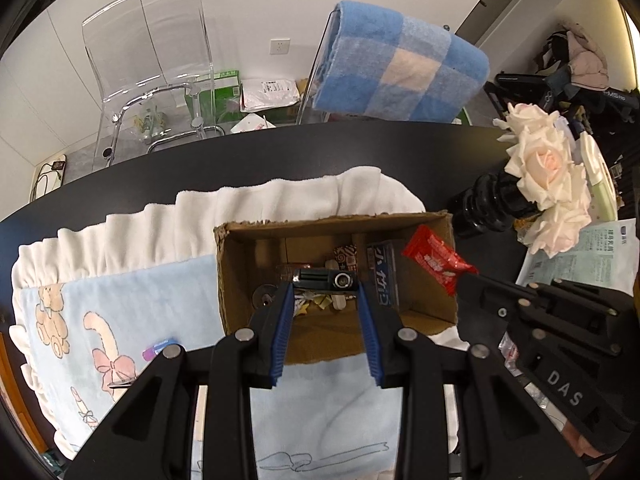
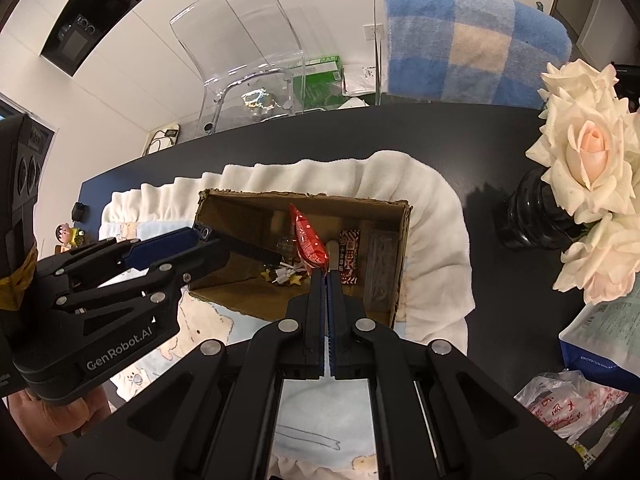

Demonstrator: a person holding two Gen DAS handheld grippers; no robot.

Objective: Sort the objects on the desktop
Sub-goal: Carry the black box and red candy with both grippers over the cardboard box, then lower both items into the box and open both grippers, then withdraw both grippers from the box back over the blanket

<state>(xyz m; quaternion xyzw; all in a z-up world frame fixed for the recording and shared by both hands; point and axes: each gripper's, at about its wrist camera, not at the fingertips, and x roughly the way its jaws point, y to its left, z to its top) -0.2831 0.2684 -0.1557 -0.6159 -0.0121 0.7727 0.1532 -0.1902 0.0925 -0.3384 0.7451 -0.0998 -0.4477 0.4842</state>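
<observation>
An open cardboard box [image 1: 240, 276] [image 2: 236, 216] stands on a light blue cartoon cloth. My left gripper [image 1: 324, 286] [image 2: 198, 238] is shut on a black stick-shaped gadget [image 1: 324, 279] [image 2: 244, 247] and holds it crosswise over the box's inside. The right gripper [image 2: 325, 274] [image 1: 460, 284] is shut on the corner of a red snack packet [image 2: 307, 238] [image 1: 434, 261], which hangs above the right half of the box. Lying in the box are a red patterned pack [image 2: 349, 256], a blue and white pack [image 1: 382, 276] and some small star-shaped bits [image 2: 280, 276].
A black vase [image 2: 528, 216] of white roses [image 1: 540, 176] stands right of the box, with printed papers [image 1: 580, 256] and a plastic bag [image 2: 572, 404] nearer. A small purple item [image 1: 158, 348] lies on the cloth at left. Behind the black table stand a clear chair [image 1: 152, 52] and a blue checked towel [image 1: 400, 64].
</observation>
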